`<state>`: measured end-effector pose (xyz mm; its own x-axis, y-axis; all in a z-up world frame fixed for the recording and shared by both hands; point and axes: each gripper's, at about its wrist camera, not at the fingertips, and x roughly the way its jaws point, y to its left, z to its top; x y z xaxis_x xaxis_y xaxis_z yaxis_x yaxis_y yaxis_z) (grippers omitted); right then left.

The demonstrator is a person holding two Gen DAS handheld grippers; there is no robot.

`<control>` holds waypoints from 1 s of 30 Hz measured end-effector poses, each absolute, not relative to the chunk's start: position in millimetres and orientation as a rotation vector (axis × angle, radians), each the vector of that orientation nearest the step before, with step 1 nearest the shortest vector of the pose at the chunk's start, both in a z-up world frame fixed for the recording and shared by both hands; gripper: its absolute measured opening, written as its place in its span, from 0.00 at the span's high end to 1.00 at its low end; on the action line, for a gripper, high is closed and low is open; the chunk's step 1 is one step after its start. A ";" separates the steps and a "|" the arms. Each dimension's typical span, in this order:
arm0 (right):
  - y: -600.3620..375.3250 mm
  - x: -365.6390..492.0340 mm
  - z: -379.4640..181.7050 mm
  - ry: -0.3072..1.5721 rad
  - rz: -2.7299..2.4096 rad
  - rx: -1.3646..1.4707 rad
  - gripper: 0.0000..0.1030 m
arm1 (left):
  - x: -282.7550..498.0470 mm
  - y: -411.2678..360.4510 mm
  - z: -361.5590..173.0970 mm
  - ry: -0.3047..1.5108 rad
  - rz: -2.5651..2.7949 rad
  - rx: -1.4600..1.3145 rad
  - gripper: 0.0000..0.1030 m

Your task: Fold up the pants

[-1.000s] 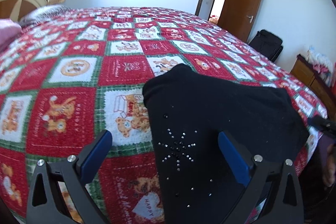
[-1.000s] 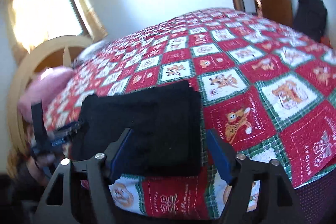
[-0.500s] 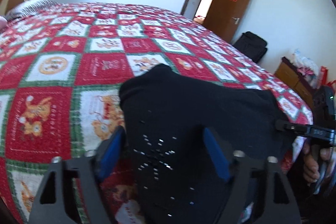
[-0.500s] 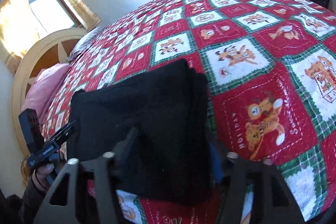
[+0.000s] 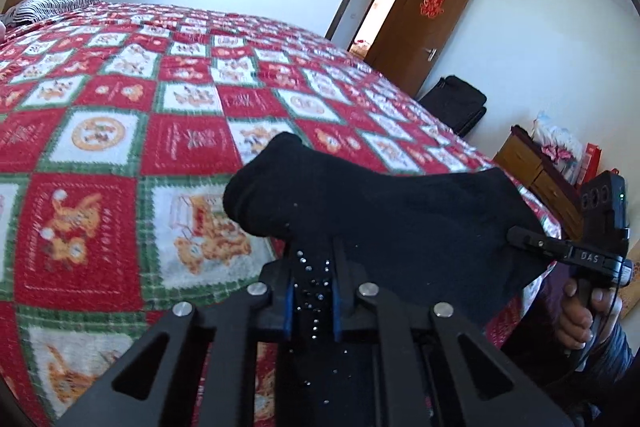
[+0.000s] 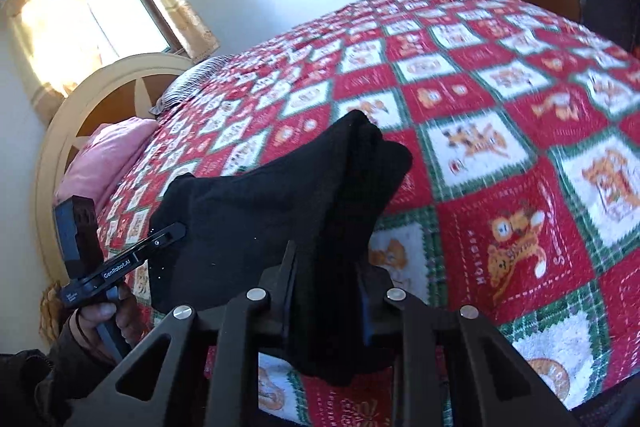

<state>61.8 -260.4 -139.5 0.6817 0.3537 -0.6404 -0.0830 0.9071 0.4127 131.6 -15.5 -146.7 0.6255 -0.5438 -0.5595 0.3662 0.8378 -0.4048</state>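
- Blue-padded and black-framed, our left gripper (image 5: 313, 297) is pinched on the rhinestone-studded near edge of the black pants (image 5: 384, 211), fingers almost together with cloth between them.
- Our right gripper (image 6: 326, 301) is likewise clamped on a thick bunch of the same pants (image 6: 280, 211) at the other near corner.
- We read "GenRobot.AI" on the left gripper's body in the right wrist view (image 6: 120, 263), and "DAS" on the right gripper (image 5: 568, 255) in the left wrist view.
- The pants are plain black knit, folded in layers, their near edge raised off the quilt (image 5: 120, 147) at the bed's near edge, the far fold resting on it.
- Half a second ago both grippers stood wide open around the flat cloth; now they are closed and lifting.
- We make out "HOLIDAY" on a red quilt (image 6: 520, 227) square.
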 end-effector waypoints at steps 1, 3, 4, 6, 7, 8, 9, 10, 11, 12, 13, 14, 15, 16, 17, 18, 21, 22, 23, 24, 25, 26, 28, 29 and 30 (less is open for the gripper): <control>-257.5 64.7 -136.0 0.786 0.259 0.362 0.76 | 131.2 -12.3 -143.9 0.719 -0.528 -0.267 0.86; -251.4 74.0 -130.8 0.791 0.278 0.355 0.76 | 130.4 -0.9 -135.6 0.696 -0.504 -0.268 0.87; -248.5 79.2 -128.4 0.792 0.291 0.355 0.76 | 130.1 8.5 -130.5 0.681 -0.486 -0.270 0.87; -235.7 97.9 -122.7 0.789 0.329 0.357 0.76 | 129.9 27.0 -123.2 0.658 -0.454 -0.284 0.87; -227.9 106.7 -120.7 0.788 0.343 0.355 0.76 | 129.7 40.1 -117.9 0.641 -0.421 -0.287 0.87; -215.9 121.5 -118.3 0.788 0.371 0.355 0.76 | 129.5 49.0 -114.4 0.628 -0.397 -0.283 0.87; -206.1 132.5 -117.2 0.788 0.394 0.359 0.76 | 129.5 59.7 -110.1 0.613 -0.366 -0.272 0.86; -192.8 145.7 -115.7 0.785 0.422 0.356 0.76 | 129.3 72.3 -105.8 0.599 -0.330 -0.262 0.87; -177.4 159.0 -114.2 0.779 0.449 0.346 0.76 | 128.9 88.4 -101.6 0.585 -0.290 -0.261 0.87; -163.7 170.1 -113.7 0.775 0.473 0.341 0.76 | 129.3 99.8 -100.2 0.580 -0.263 -0.262 0.87; -150.5 180.2 -113.8 0.773 0.496 0.339 0.76 | 128.8 113.3 -98.6 0.575 -0.228 -0.262 0.86; -129.9 196.0 -114.6 0.774 0.531 0.338 0.76 | 127.6 128.7 -97.9 0.572 -0.186 -0.261 0.87; -114.8 206.2 -116.4 0.777 0.556 0.339 0.76 | 125.4 144.5 -98.6 0.570 -0.143 -0.263 0.86; -100.3 216.1 -118.8 0.787 0.581 0.339 0.76 | 123.7 155.7 -101.0 0.573 -0.108 -0.260 0.86; -78.9 229.0 -124.1 0.807 0.612 0.338 0.76 | 123.0 166.0 -106.3 0.584 -0.072 -0.252 0.86; -63.8 236.4 -128.7 0.824 0.628 0.327 0.76 | 122.0 173.3 -111.6 0.595 -0.048 -0.248 0.86; -22.0 253.3 -151.4 0.887 0.641 0.277 0.76 | 130.7 192.6 -144.3 0.688 0.024 -0.245 0.75; -13.2 257.0 -160.2 0.907 0.616 0.251 0.75 | 132.3 196.9 -155.0 0.717 0.044 -0.243 0.60; -10.2 259.7 -166.8 0.918 0.596 0.241 0.71 | 132.9 200.7 -164.5 0.726 0.081 -0.249 0.49; -11.9 261.3 -170.9 0.916 0.582 0.246 0.71 | 131.4 204.4 -170.0 0.707 0.113 -0.262 0.33; -14.9 263.2 -173.2 0.918 0.574 0.258 0.63 | 129.5 205.9 -171.8 0.698 0.127 -0.272 0.25; -20.0 265.0 -176.9 0.932 0.560 0.270 0.58 | 130.5 208.6 -175.2 0.697 0.127 -0.296 0.24; -30.4 265.6 -181.5 0.945 0.548 0.280 0.49 | 130.3 207.3 -176.7 0.693 0.118 -0.301 0.23; -35.7 266.1 -184.3 0.952 0.545 0.290 0.45 | 131.4 205.5 -176.1 0.693 0.120 -0.292 0.22; -39.0 266.6 -185.6 0.955 0.545 0.299 0.44 | 130.7 205.8 -175.6 0.691 0.126 -0.287 0.22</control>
